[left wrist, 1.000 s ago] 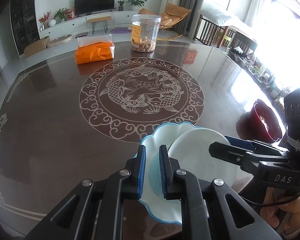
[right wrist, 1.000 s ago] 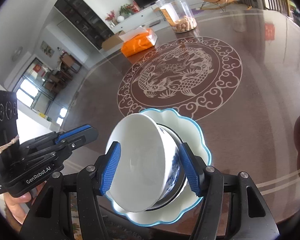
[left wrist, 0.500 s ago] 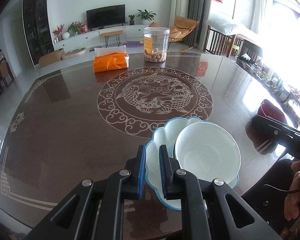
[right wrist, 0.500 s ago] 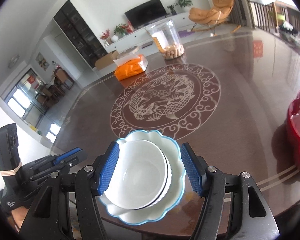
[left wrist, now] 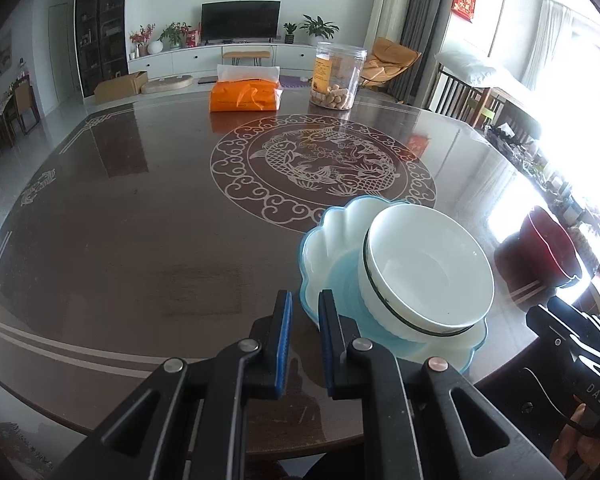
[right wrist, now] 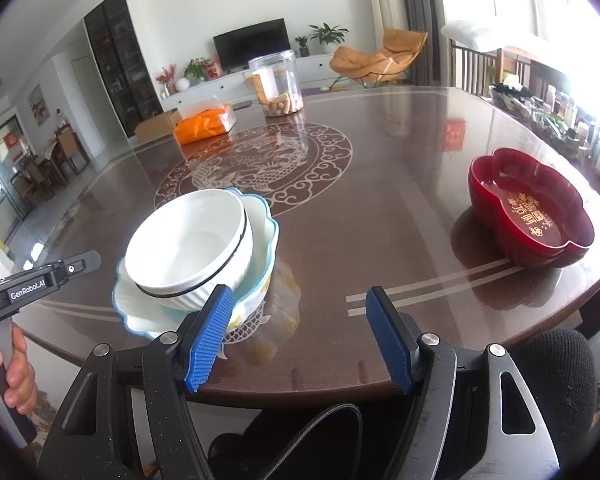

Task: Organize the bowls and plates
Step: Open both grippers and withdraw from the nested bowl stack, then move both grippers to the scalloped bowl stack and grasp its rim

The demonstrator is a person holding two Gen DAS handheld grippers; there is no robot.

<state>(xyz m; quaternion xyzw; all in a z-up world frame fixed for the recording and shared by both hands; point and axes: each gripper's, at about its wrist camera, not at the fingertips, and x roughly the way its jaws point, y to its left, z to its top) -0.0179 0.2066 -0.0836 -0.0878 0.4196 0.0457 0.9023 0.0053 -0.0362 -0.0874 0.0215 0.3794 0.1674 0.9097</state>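
A white bowl [left wrist: 426, 270] with a dark rim line sits tilted inside a scalloped white plate with a blue edge [left wrist: 332, 236] near the table's front edge. Both also show in the right wrist view, the bowl [right wrist: 188, 240] and the plate [right wrist: 262, 236]. My left gripper [left wrist: 303, 320] is nearly shut and empty, just left of the plate's near rim. My right gripper [right wrist: 300, 336] is open and empty, right of the stack. A red lobed bowl [right wrist: 536, 208] stands apart at the right.
An orange tissue pack [left wrist: 244, 96] and a clear jar of snacks [left wrist: 338, 78] stand at the far side of the round dark table [left wrist: 140, 220]. The table's front edge is close below both grippers.
My right gripper let go of the white bowl, left it in the plate and drew back to the right. My left gripper pulled back from the plate's rim.
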